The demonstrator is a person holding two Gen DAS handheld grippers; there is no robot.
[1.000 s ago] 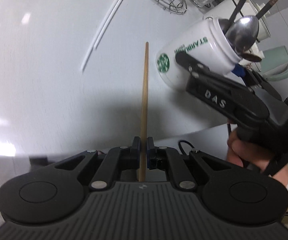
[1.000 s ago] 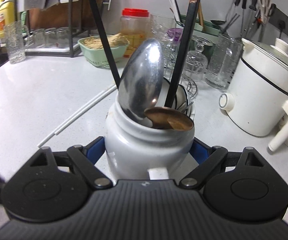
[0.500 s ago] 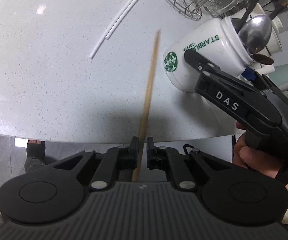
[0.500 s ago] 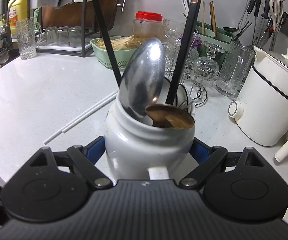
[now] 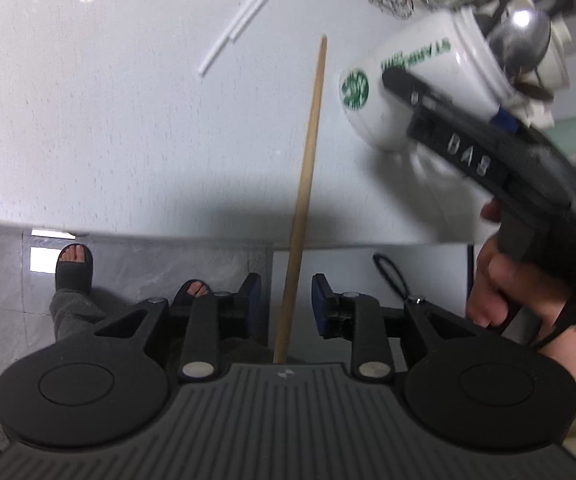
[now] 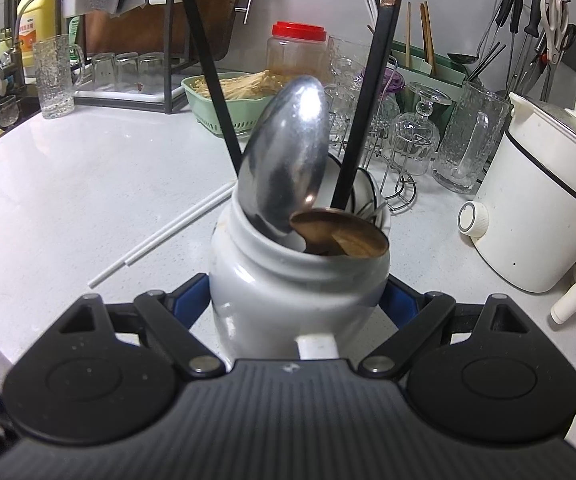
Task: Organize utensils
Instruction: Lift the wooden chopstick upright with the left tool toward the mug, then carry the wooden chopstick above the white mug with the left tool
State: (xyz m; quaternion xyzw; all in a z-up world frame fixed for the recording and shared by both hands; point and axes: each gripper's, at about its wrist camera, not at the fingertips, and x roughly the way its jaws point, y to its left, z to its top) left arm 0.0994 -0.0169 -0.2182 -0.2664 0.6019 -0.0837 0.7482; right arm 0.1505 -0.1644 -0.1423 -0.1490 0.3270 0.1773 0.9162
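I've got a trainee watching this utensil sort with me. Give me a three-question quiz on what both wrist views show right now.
1. True or false: the right claw grips the white Starbucks jar.
2. The wooden chopstick lies where? A) inside the jar B) between the left claw pads, not pinched C) on the white straws
3. Name the largest utensil standing in the jar.

Key
1. True; its pads press both sides of the jar.
2. B; the pads stand clear of it while the jaws are opening.
3. The metal spoon, beside a wooden spoon and black chopsticks.
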